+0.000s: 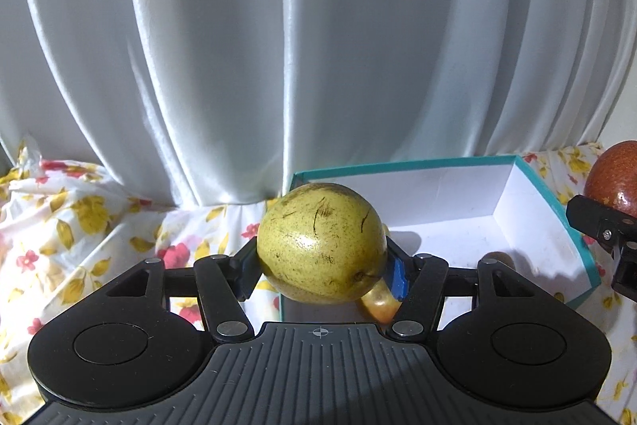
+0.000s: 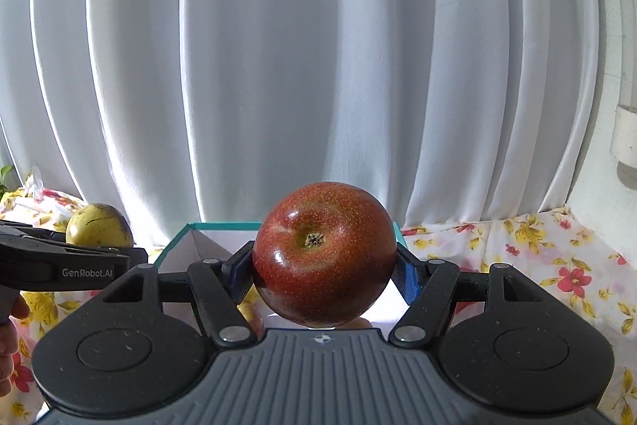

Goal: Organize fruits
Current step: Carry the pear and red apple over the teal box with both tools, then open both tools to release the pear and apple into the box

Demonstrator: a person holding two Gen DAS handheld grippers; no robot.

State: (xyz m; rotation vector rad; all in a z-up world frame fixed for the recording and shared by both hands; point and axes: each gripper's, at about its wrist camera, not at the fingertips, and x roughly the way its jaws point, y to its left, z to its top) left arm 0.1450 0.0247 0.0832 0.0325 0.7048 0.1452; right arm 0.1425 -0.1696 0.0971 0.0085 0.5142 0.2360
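Note:
My left gripper is shut on a yellow-green speckled fruit and holds it above the near left corner of an open teal box with a white inside. A yellowish fruit shows partly below it, inside the box. My right gripper is shut on a red speckled fruit and holds it above the same box. The red fruit also shows at the right edge of the left wrist view. The yellow-green fruit also shows at the left of the right wrist view.
A flowered cloth covers the surface around the box. White curtains hang close behind. A clear bottle-like object stands at the far right. A hand shows at the left edge.

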